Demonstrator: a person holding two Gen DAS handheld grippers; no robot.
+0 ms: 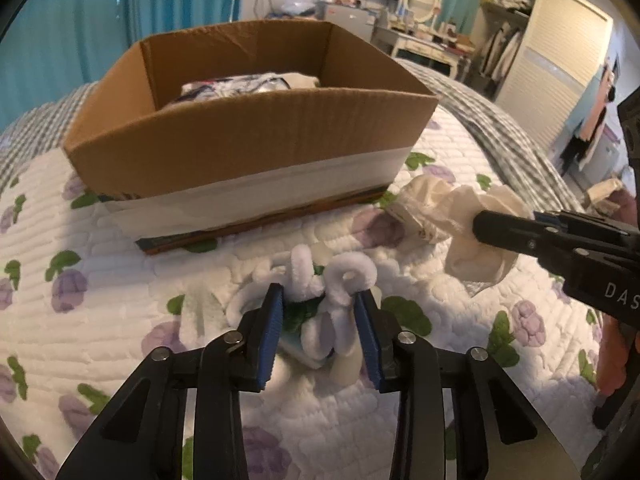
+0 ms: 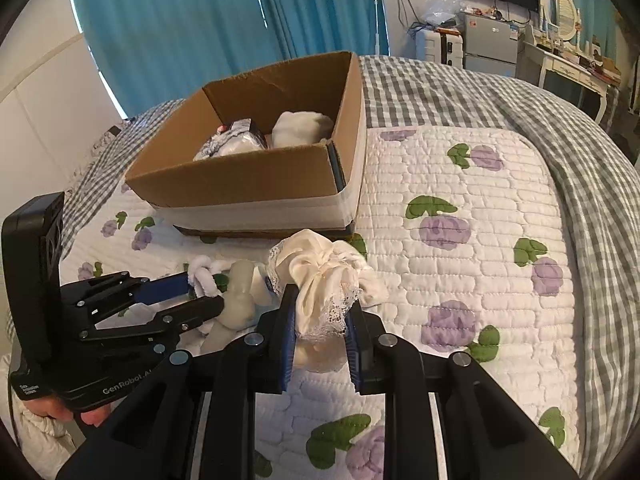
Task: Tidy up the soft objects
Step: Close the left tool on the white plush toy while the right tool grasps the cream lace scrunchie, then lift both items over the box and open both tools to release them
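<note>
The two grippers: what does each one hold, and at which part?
Left gripper clamps the white fuzzy toy around its middle loops. Right gripper clamps the cream lace-trimmed cloth near its bunched lower end.

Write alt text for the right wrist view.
The right gripper pinches a cream lace cloth above a flowered quilt. At left, the left gripper grips a fuzzy white toy; a cardboard box sits behind.
</note>
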